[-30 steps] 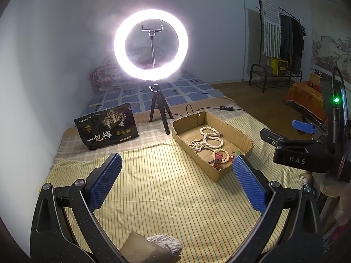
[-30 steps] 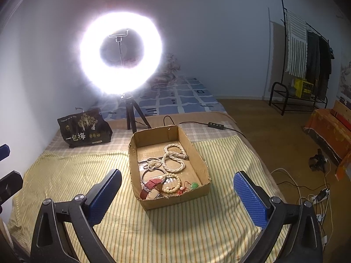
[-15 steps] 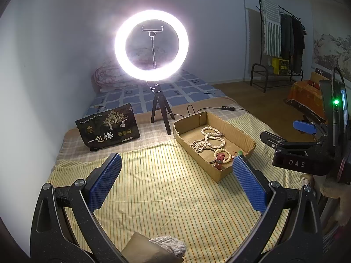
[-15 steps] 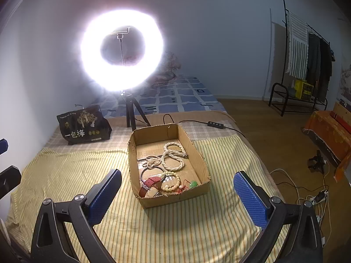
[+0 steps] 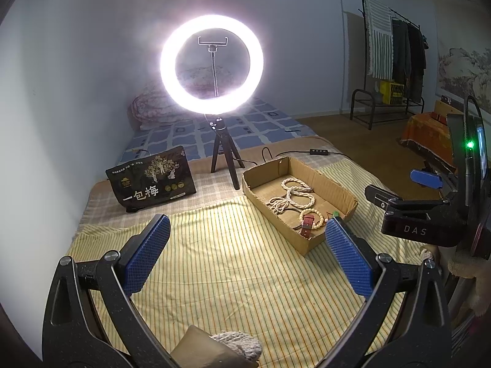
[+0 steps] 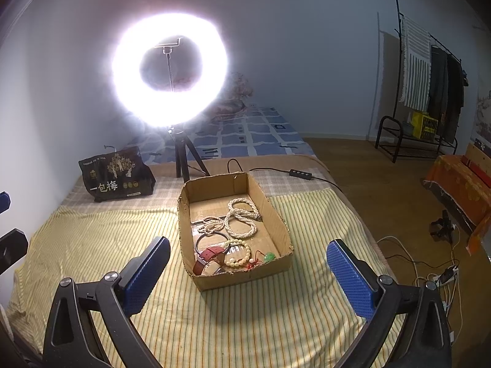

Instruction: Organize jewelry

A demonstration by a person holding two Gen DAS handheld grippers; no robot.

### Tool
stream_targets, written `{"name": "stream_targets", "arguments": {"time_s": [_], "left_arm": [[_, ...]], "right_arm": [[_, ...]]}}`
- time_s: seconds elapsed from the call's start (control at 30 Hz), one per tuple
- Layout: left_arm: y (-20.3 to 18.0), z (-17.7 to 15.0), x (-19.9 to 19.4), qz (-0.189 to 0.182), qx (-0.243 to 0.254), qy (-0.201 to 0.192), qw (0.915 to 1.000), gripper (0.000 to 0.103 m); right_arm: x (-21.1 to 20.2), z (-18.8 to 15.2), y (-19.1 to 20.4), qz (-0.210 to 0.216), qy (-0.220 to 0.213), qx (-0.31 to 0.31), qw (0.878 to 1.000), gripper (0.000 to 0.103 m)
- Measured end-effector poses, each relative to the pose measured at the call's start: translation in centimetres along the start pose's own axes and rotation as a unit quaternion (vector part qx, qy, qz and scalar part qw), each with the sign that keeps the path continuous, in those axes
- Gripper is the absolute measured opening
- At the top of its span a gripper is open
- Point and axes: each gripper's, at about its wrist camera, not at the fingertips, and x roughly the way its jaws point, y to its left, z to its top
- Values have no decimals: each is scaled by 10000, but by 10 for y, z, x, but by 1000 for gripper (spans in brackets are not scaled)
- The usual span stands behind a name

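Right wrist view: the striped bedspread (image 6: 245, 322) covers the bed and forms the work surface. A lit ring light (image 6: 170, 67) on a tripod stands at its far side, facing the work area, presumably to illuminate it. A black snack bag (image 6: 116, 178) lies left of the tripod, well apart from the task items.

The cardboard tray (image 6: 277, 214) sits near mid-bedspread, open side up, so its contents are reachable from above. All visible jewelry lies inside it: a white bead necklace (image 6: 242, 219) coiled toward the far half, a thin dark bangle (image 6: 199, 239) beside it, a cream bead bracelet (image 6: 239, 256), a brown-strapped watch (image 6: 208, 257) and a small green pendant (image 6: 269, 256) at the near wall.

The right gripper (image 6: 248, 265) hovers short of the tray, jaws spread wide, holding nothing. The left gripper (image 5: 247, 247) hovers over bare bedspread left of the tray, likewise wide apart and unloaded.

This arrangement fits either pieces awaiting sorting or pieces already gathered.
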Motion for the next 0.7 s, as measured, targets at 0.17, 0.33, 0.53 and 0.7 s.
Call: {"name": "stream_targets", "arguments": {"time_s": [0.17, 0.33, 0.53, 0.7], "left_arm": [[0, 0, 0, 3, 4, 5, 10000, 103], [0, 0, 0, -3, 3, -2, 10000, 103], [-1, 0, 0, 0, 8, 0, 10000, 103], [0, 0, 0, 5, -4, -5, 10000, 103]], "right_arm": [[-1, -1, -1, -4, -1, -6, 10000, 103], [-2, -1, -2, -15, 6, -15, 10000, 103], [-1, -1, -2, -12, 14, -18, 10000, 103], [-2, -1, -2, -15, 18, -33, 10000, 103]]}}
